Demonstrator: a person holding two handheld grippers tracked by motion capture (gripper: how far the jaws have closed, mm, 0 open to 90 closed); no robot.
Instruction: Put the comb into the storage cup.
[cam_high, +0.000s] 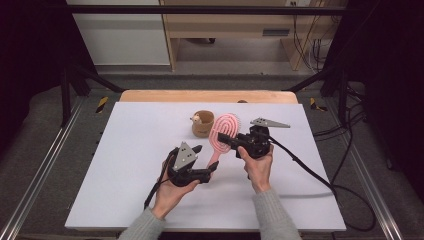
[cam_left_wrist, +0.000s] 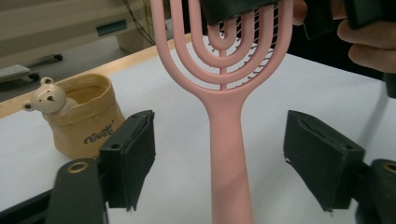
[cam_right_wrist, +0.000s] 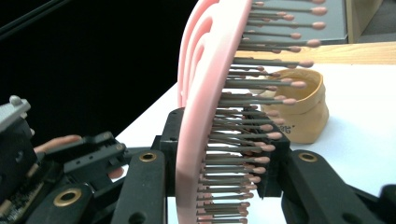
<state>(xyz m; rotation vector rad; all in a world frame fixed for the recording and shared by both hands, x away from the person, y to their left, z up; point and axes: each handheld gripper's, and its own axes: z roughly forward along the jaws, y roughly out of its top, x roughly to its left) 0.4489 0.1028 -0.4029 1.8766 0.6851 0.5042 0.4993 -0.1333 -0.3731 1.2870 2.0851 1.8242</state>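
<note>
A pink hairbrush (cam_high: 223, 131) with an oval, slotted head is held up over the white table. My right gripper (cam_high: 234, 142) is shut on its head; in the right gripper view the jaws clamp the pink back and the bristles (cam_right_wrist: 252, 140) of the hairbrush (cam_right_wrist: 205, 84). My left gripper (cam_high: 207, 160) stands open at the brush's handle (cam_left_wrist: 228, 154). Its pads (cam_left_wrist: 133, 154) sit apart on either side of the handle, with a clear gap on both sides. A tan paper-bag-style cup (cam_high: 202, 124) with a small bear figure (cam_left_wrist: 45, 98) stands just behind the brush.
The white table board (cam_high: 130, 165) has a wooden edge (cam_high: 200, 96) at its far side. A black cable (cam_high: 310, 175) trails right from the right gripper. Black frame posts stand at both far corners, and metal rails run along both sides.
</note>
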